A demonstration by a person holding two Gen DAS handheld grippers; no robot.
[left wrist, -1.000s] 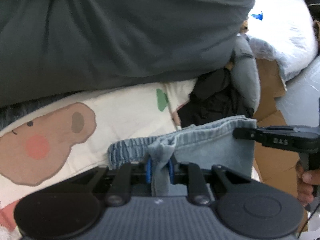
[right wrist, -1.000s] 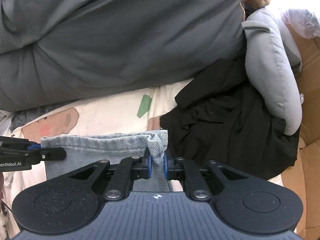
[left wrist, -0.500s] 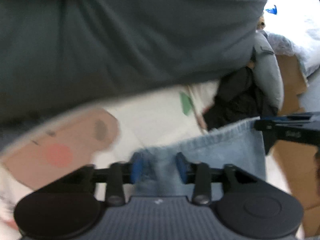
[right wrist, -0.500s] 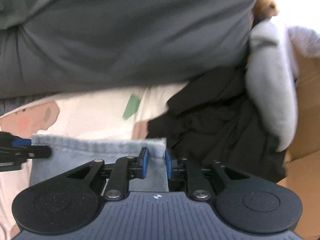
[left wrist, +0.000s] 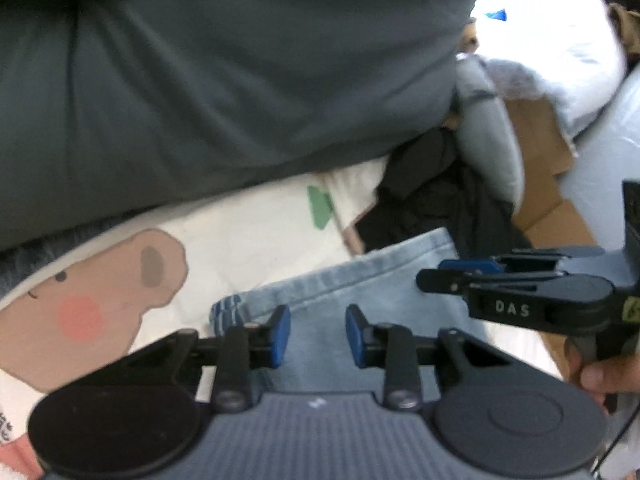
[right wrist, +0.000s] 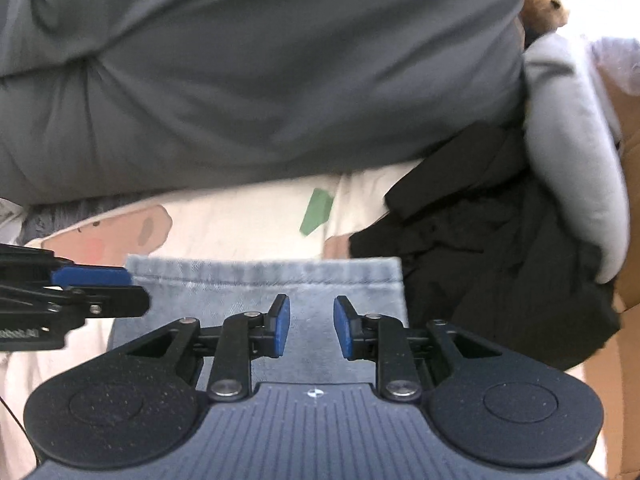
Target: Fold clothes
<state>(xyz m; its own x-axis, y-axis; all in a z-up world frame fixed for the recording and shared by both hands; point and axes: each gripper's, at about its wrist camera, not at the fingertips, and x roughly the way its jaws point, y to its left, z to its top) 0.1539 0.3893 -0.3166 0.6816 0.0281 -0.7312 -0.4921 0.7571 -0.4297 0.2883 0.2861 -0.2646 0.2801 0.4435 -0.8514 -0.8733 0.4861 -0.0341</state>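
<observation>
Left wrist view: the left gripper (left wrist: pixel 318 334) has its blue-padded fingers spread apart with nothing between them, hovering just over the pale blue denim garment (left wrist: pixel 360 280). The denim lies flat on the cream bedsheet printed with a brown cartoon animal (left wrist: pixel 240 236), its stitched hem running from about 9 o'clock up toward 2 o'clock. At 3 o'clock the right gripper (left wrist: pixel 440 276) reaches in over the garment's far corner; whether it pinches cloth cannot be told from this side. A hand (left wrist: pixel 604 376) grips its handle.

Right wrist view: the right gripper (right wrist: pixel 311 330) is likewise released, empty fingers parted above the denim (right wrist: pixel 264 280), which shows as a neat rectangle with a straight top hem and square corners. The left gripper (right wrist: pixel 120 292) enters at 9 o'clock, at the garment's left corner.

As for progress, the denim lies smooth and squared, which reads as a fold laid down; whether more folds are due on it, the pictures do not settle. A crumpled black garment (right wrist: pixel 480 240) sits at 3 o'clock, unfolded, so work appears to be left.

The surface is a bed. A bulky dark grey duvet (right wrist: pixel 260 80) fills 12 o'clock, with a light grey cushion (right wrist: pixel 572 152), brown cardboard (left wrist: pixel 540 184) and a small plush toy (right wrist: pixel 548 0) toward 2 o'clock.
</observation>
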